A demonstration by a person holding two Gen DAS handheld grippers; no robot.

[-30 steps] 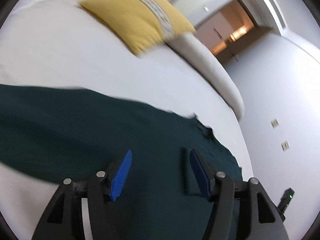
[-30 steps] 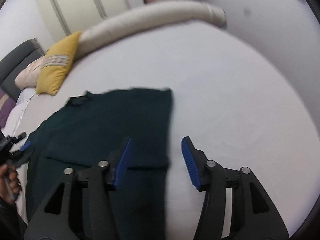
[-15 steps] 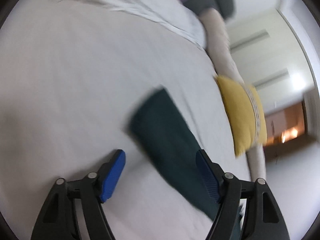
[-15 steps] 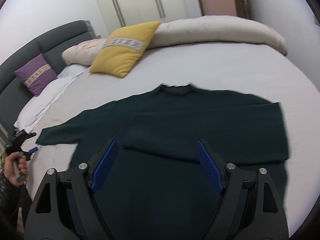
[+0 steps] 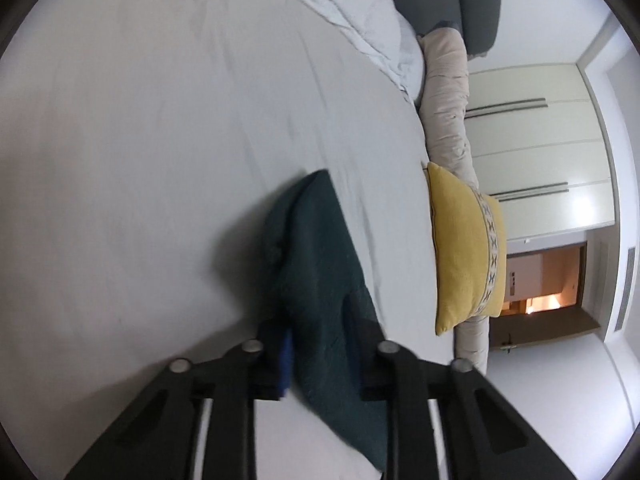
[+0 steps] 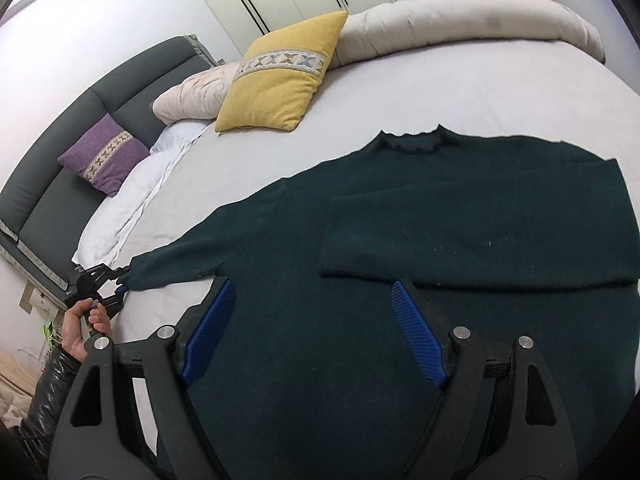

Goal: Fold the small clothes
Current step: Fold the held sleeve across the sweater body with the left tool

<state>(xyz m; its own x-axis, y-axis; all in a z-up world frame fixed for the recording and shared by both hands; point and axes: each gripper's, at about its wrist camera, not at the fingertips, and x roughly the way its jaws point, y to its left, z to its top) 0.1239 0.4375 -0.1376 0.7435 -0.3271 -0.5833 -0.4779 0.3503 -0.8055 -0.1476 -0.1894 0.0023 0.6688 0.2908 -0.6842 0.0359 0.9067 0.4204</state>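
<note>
Sweater: I see the dark green sweater (image 6: 420, 280) spread flat on the white bed (image 6: 460, 80), one sleeve folded across its chest.
Left gripper (image 5: 320, 344): closing, my pads pinching the outstretched sleeve cuff (image 5: 316, 240).
Right gripper (image 6: 316, 332): jaws apart, hovering over the sweater's body.

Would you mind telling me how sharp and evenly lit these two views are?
Left wrist view: soft and smeared near the jaws, where the sweater sleeve casts a shadow on the bed; the doorway glows orange. Right wrist view: crisp, evenly lit, edges bowed by the fisheye, the sweater clear.
</note>
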